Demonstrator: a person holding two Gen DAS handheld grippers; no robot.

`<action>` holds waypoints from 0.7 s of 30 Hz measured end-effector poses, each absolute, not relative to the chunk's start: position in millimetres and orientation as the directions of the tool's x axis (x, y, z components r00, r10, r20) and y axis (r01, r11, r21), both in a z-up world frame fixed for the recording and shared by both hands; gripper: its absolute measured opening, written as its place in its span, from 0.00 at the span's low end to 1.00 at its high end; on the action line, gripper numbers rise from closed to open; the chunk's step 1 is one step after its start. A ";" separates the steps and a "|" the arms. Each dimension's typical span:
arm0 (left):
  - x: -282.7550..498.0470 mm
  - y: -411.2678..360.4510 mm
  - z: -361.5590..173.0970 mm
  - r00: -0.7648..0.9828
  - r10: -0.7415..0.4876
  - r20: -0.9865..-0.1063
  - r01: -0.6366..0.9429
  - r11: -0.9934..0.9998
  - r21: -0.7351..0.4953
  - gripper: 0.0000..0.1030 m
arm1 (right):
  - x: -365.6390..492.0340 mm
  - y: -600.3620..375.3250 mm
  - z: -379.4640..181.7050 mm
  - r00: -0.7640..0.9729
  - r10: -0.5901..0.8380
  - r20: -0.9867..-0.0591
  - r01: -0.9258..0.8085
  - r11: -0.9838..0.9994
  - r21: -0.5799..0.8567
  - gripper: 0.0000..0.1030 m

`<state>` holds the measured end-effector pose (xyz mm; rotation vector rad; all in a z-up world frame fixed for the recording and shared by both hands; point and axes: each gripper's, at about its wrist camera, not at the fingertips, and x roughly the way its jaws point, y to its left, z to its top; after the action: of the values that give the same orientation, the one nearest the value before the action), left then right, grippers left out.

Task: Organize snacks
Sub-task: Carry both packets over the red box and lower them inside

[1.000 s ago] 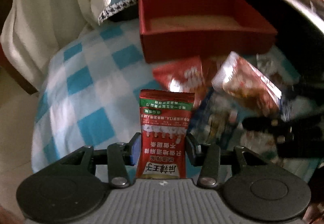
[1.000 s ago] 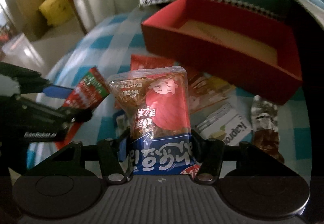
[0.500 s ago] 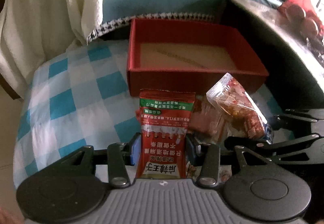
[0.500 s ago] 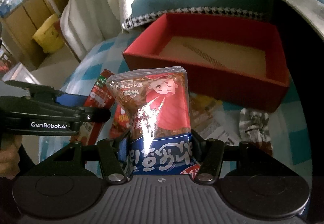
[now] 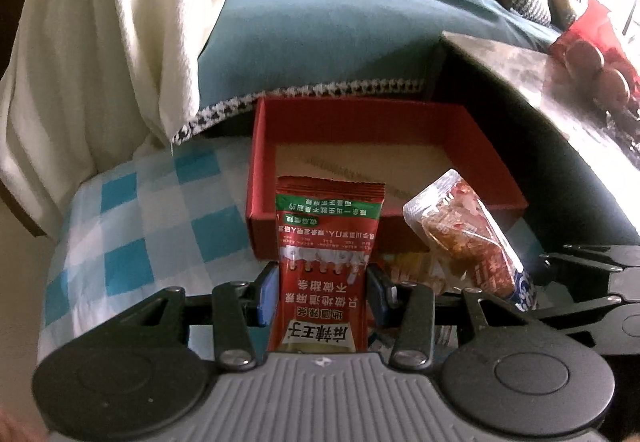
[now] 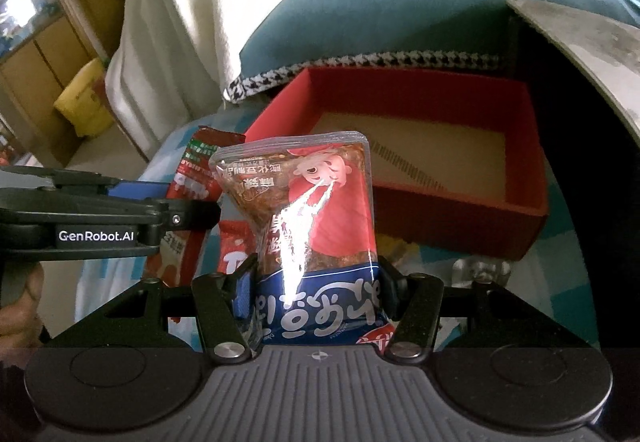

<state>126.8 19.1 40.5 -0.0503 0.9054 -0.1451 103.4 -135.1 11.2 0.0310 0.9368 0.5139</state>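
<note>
Left claw clamped on red spicy-strip packet; right claw pinching clear bean-snack pouch, both just short of red box.

My left gripper squeezes a tall red snack packet with a green stripe, and the packet stands straight up between the blue pads. Behind it sits a red box with a brown cardboard floor, on a blue and white checked cloth. On my right side I see the right gripper holding a clear packet of brown snacks, tilted toward the box, with a teal sofa, a white blanket and a grey table top around.
</note>
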 end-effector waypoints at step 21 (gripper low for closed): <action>163.4 -1.0 63.6 0.685 -0.133 -0.716 0.099 0.991 -0.089 0.38 | 138.4 -141.3 33.6 0.567 0.431 -0.702 -0.379 0.893 0.243 0.64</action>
<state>163.4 -1.0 63.6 -0.0443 0.8059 -0.1299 138.4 -141.3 33.6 0.0671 0.8429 0.4766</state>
